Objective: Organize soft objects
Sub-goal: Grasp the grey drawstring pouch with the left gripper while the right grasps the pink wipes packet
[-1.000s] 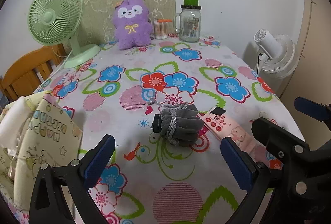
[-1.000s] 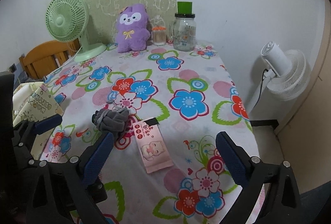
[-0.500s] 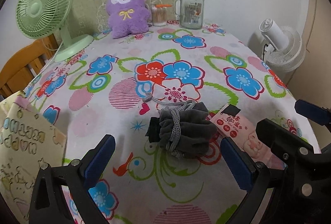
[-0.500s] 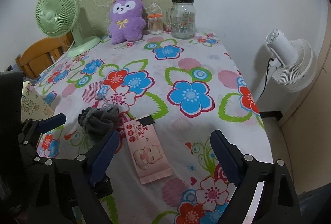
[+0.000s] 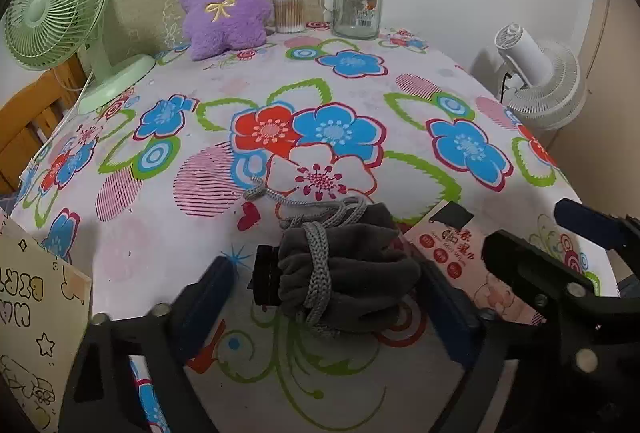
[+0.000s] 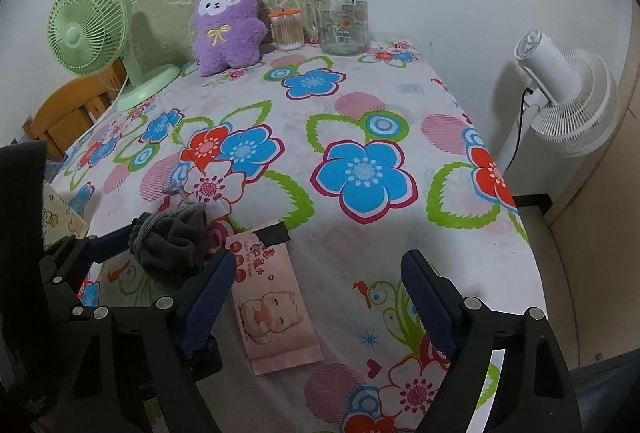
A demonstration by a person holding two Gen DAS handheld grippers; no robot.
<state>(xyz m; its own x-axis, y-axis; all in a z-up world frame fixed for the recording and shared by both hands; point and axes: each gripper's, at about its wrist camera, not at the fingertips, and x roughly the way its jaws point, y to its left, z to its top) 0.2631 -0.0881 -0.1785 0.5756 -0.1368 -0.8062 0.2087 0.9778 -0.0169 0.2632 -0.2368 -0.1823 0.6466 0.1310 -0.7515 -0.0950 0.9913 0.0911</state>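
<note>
We take the grey pouch [image 5: 344,269] for light and soft: velvety cloth bunched up and bound with a knitted cord [image 5: 318,265], something that will squash under the pads rather than resist. A small black block [image 5: 266,281] sticks out of its left end and looks stiff; what it is we cannot tell. The cloth should not slip much, but the loose cord end trailing ahead could snag or drag. We judge the best hold is across the thick middle of the bundle, where the cord wraps it, not on the cord itself.

The left tongs [image 5: 332,309] sit astride the pouch, which lies on the table [image 5: 360,93] between the two blue pads. Their jaws have just been closing, yet a gap shows at the left pad and the right pad is only just beside the cloth, so we read them as not gripping yet.

The right tongs [image 6: 320,297] are also parted, their jaws having just been closing, with nothing pressed between them. The pink packet [image 6: 272,297] lies flat between the pads, close to the left one. It looks thin and limp, so we would pinch it at an edge. The pouch lies just left of these tongs.
</note>
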